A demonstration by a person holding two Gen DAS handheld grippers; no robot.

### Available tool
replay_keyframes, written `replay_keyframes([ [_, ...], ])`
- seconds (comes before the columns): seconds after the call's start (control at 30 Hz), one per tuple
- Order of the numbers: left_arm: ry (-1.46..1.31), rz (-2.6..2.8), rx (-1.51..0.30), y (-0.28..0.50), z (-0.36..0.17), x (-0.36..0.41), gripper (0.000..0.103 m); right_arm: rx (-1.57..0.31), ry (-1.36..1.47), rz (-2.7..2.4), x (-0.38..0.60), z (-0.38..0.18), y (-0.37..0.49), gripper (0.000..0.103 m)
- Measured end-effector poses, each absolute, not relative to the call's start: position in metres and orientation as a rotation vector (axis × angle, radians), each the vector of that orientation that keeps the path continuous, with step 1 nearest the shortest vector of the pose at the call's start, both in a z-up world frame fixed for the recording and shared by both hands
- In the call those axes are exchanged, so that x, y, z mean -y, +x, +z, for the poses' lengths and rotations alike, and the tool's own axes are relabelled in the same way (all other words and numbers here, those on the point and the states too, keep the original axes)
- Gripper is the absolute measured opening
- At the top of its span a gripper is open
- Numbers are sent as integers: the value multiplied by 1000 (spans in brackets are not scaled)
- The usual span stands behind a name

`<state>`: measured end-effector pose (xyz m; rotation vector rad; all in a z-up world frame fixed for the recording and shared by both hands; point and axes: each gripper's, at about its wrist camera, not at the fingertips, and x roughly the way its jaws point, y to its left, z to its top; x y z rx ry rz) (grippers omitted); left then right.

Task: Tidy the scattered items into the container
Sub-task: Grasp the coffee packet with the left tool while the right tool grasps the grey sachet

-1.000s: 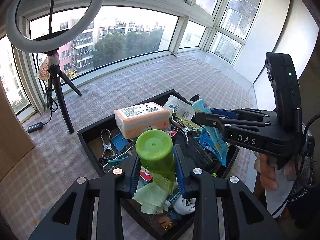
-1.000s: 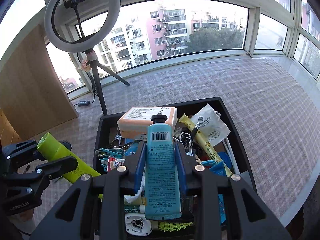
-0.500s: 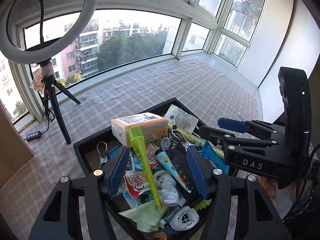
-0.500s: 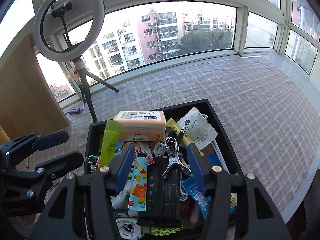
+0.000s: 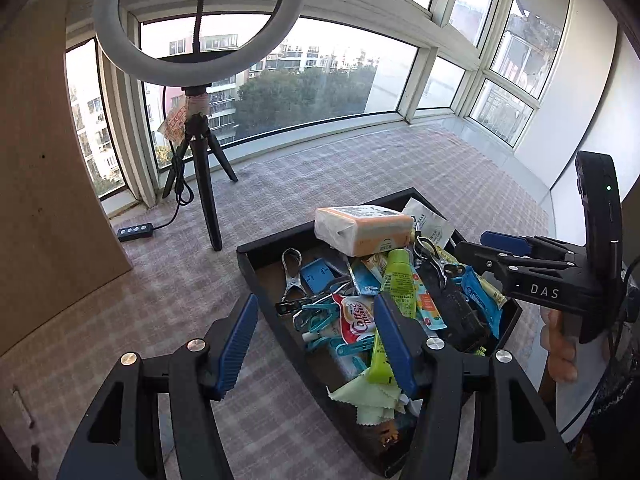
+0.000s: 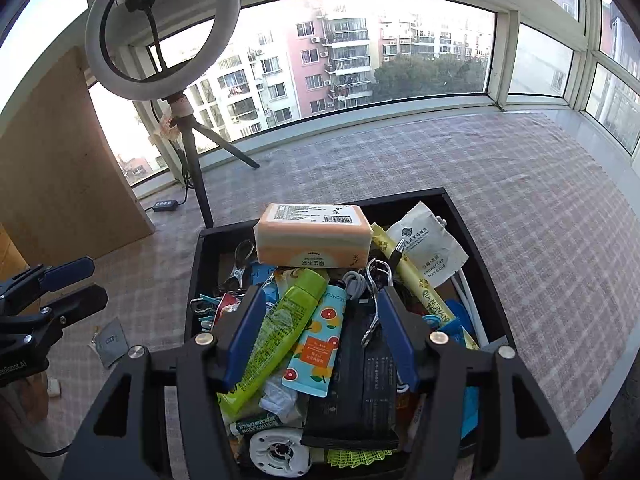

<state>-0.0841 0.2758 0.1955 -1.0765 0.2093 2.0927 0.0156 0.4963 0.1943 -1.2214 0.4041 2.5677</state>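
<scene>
A black tray (image 5: pixel 256 250) (image 6: pixel 472 224) on the plaid cloth is heaped with items: an orange tissue pack (image 5: pixel 362 228) (image 6: pixel 314 234), a green tube (image 5: pixel 396 284) (image 6: pixel 280 324), an orange-print tube (image 6: pixel 320 344), clips and packets. My left gripper (image 5: pixel 314 346) is open and empty, above the tray's left edge. My right gripper (image 6: pixel 322 336) is open and empty, over the heap; it also shows in the left wrist view (image 5: pixel 492 246). A small grey packet (image 6: pixel 110 340) lies on the cloth left of the tray.
A ring light on a tripod (image 5: pixel 200 152) (image 6: pixel 192 160) stands behind the tray, its cable and switch (image 5: pixel 136 232) on the cloth. A wooden board (image 5: pixel 44 200) stands at the left. Windows (image 6: pixel 360 48) curve round the back.
Both grippers opened and let go: the green tube and the blue tube now lie in the tray. My left gripper then swung left, off the heap.
</scene>
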Motion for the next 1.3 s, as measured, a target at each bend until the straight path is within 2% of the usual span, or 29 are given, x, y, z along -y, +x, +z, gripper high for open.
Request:
replay_keyframes([
  [0.17,-1147,2224,-185,-99,189,-194,58,-378,-1248,2663,-462,193,4,76],
  [0.37,-1264,2381,-99,-111,171,-89,58,-176,-1377,2783,-395,182,-21,79],
  [0.53,-1380,2418,-30,-109,139,-36,58,-26,-1552,2907,-325,159,-42,79],
  [0.7,-1448,2378,2,-105,103,-26,56,19,-1720,2950,-264,128,-63,79],
  [0.77,-1463,2353,4,-105,89,-28,49,40,-1767,2960,-242,117,-71,79],
  [0.93,-1485,2304,-18,-110,63,-42,48,145,-1843,2944,-199,90,-91,79],
  [1.03,-1487,2279,-21,-112,54,-45,48,159,-1896,2918,-185,74,-101,79],
  [1.13,-1497,2268,-29,-117,48,-44,39,176,-1913,2904,-180,65,-108,79],
  [1.3,-1506,2246,-16,-123,41,-40,37,199,-1924,2890,-177,56,-117,79],
])
